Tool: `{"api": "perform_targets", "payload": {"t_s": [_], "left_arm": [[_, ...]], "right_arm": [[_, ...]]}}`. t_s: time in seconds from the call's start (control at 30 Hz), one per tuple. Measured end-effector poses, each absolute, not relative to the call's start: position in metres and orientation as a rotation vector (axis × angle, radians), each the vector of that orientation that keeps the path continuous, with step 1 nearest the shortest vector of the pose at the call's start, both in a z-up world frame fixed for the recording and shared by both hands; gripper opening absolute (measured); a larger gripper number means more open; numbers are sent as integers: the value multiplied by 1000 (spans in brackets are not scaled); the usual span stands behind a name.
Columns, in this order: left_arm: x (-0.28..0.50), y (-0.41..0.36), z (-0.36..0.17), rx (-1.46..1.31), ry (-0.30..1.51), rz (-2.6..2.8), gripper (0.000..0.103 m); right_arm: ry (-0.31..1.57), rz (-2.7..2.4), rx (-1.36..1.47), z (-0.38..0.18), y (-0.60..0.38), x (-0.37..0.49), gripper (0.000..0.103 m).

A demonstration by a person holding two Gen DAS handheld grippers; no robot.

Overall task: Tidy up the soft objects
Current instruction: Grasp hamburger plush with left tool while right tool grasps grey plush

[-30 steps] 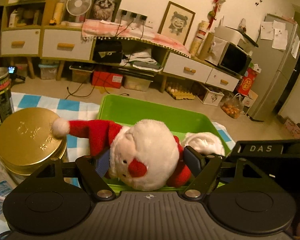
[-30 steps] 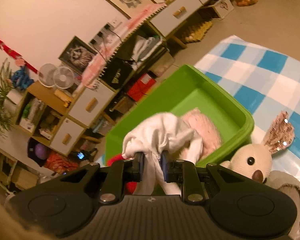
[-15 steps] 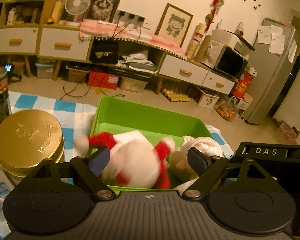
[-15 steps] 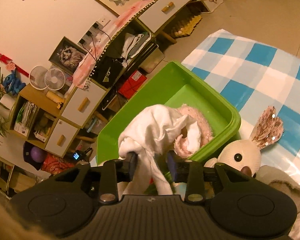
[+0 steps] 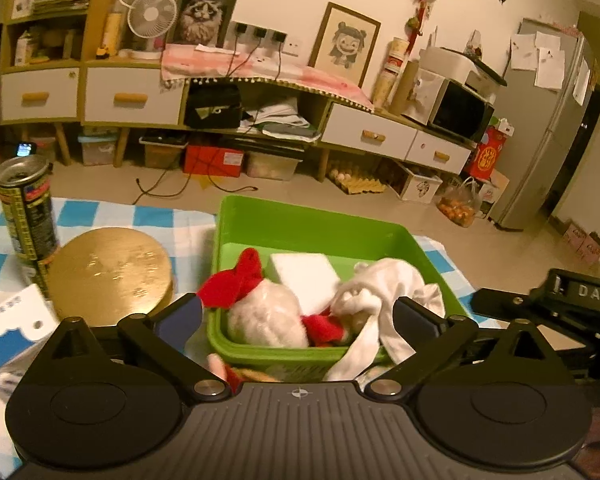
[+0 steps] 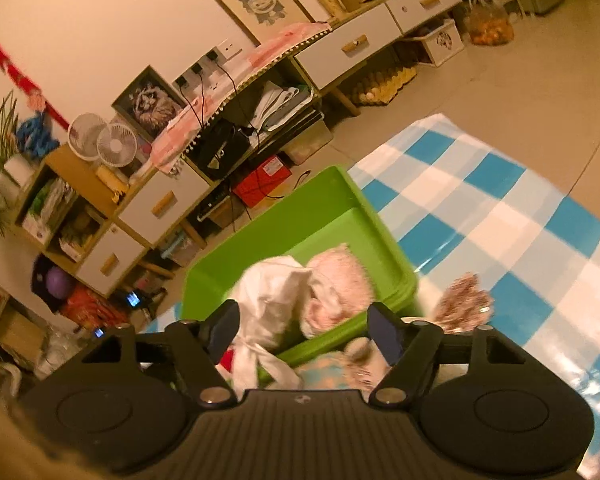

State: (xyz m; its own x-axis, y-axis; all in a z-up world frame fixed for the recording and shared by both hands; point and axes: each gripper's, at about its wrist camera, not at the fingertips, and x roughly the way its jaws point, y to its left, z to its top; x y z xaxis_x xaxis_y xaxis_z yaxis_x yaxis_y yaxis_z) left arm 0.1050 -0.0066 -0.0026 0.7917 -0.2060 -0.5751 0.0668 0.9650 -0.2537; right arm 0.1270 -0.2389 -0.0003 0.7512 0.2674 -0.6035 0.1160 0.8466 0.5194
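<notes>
Both grippers hang over the green bin [image 5: 312, 224] with nothing in them: the left gripper [image 5: 296, 316] has its jaws spread wide and empty, and the right gripper [image 6: 300, 330] shows the same, wide apart and holding nothing. In the bin, the Santa [image 5: 266, 312] lies at the near wall, red hat pointing to the far side, and beside him sits a white block [image 5: 304, 276], toward the middle. The white cloth [image 5: 384, 300] is heaped at the bin's right end, one tail spilling over the near rim, so that piece looks only half stowed. From the right wrist view a pink plush [image 6: 336, 284] sits in the bin too, pressed against the cloth. So the job looks well along, with several soft things inside. Left to do, by my reading: the bunny [image 6: 460, 304], its sequined ear showing just outside the bin's right wall on the checked worktop [image 6: 500, 216], and something soft and blurred below the near rim that I cannot identify. Left of the bin, a gold tin [image 5: 108, 272] and a can [image 5: 28, 208] stand on the worktop; hard goods, not part of this sort.
</notes>
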Motion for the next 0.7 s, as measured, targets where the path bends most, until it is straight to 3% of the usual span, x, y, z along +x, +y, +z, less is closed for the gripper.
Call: {"api": "perform_targets", "payload": {"t_s": [0.7], "left_arm": [[57, 20, -16, -93, 703, -169, 98]], "right_arm": [[771, 132, 297, 0, -249, 78, 51]]}}
